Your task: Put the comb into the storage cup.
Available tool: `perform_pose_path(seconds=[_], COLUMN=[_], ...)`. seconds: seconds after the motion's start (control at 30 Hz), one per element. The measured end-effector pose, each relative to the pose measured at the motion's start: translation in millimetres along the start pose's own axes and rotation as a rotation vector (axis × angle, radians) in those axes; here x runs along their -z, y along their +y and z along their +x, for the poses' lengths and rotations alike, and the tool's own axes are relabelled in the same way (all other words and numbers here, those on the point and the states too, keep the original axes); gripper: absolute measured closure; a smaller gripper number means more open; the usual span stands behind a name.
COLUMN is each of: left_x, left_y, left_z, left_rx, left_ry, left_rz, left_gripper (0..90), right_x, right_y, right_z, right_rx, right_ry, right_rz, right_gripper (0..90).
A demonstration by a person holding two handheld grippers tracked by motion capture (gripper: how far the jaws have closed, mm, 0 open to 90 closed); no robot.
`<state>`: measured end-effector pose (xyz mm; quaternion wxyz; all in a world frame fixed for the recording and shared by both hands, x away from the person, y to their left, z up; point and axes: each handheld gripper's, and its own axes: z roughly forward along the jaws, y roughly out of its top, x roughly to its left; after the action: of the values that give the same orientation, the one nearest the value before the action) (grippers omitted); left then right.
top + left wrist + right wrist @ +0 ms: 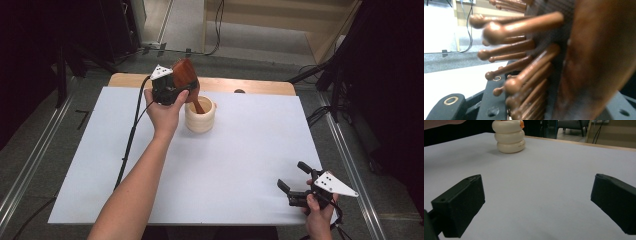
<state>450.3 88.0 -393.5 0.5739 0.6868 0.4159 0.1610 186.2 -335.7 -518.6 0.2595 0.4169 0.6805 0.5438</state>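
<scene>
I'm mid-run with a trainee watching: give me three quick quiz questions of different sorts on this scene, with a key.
1. True or false: the right gripper holds the wooden hairbrush.
2. Where does the brush's handle end point? A) into the cream holder B) flat on the white mat C) off the table
3. Fill in: the right gripper's jaws stand ____.

Key: 1. False; the left gripper holds it. 2. A. 3. open.
</scene>
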Motion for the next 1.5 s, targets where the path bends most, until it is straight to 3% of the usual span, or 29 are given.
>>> perform_pose_path(seconds=[0.53, 0.9, 1.0, 1.5], left_x=[-7.9, -14.4, -15.3, -18.3], left_y=[-11.2, -22.0, -22.4, -25.6], left_z=[-0.8, 1.0, 1.9, 2.6], left_rx=[0.003, 0.024, 0.044, 0.074], left_ry=[-0.005, -0.01, -0.027, -0.033], left_rz=[0.026, 0.042, 0.043, 0.045], left_gripper=[54.6, 54.6, 54.5, 54.4], right_x=[0.5, 0.1, -0.2, -1.1], right_y=[-0.2, -0.2, -0.2, -0.4], right_z=[-0.1, 0.2, -0.1, 0.1], right_rx=[-0.004, -0.003, 0.003, 0.004], right_ry=[-0.007, -0.006, -0.005, -0.004], right_rz=[-0.003, -0.002, -0.003, -0.003], right_gripper=[0.0, 0.0, 0.0, 0.0])
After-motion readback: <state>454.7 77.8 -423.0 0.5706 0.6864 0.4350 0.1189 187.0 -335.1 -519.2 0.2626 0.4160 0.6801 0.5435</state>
